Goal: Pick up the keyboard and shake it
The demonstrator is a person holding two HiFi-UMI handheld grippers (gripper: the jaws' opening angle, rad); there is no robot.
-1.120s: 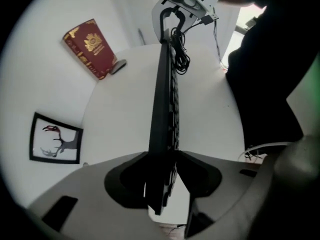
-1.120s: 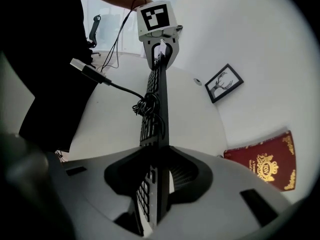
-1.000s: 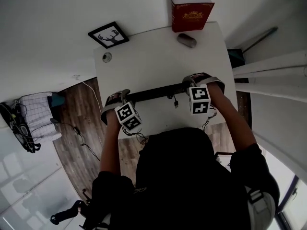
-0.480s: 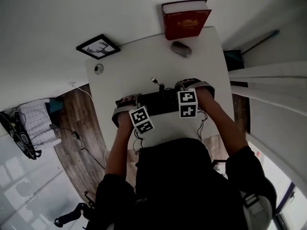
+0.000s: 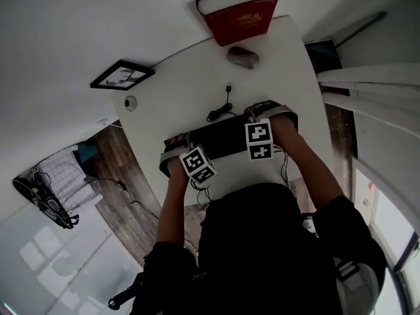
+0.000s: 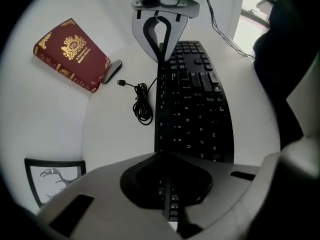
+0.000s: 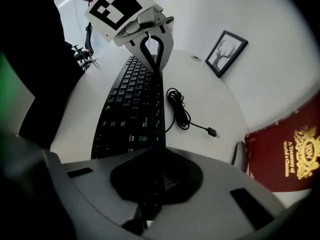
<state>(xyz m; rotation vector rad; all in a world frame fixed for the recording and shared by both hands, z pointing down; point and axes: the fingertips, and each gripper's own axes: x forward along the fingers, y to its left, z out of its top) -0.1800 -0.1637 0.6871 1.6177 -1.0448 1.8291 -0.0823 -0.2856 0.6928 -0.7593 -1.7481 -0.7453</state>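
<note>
The keyboard (image 5: 220,138), held up a second ago, is now being rested flat on the near part of the table (image 5: 177,84). The fingers of the left gripper (image 6: 169,206) and right gripper (image 7: 144,211) have just been closing and are being held together at its ends, with nothing clamped between them, so it has probably been set down. Farther off, the cable (image 5: 220,110), mouse (image 5: 243,58) and book (image 5: 239,18) are lying clear.

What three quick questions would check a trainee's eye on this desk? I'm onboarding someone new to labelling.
1. True or false: the keyboard has its cable plugged in.
2. What lies next to the red book? A mouse, B mug, C phone.
3. Fill in: the framed picture shows a ____.
Key: 1 false, its plug lies loose on the table; 2 A; 3 deer.
</note>
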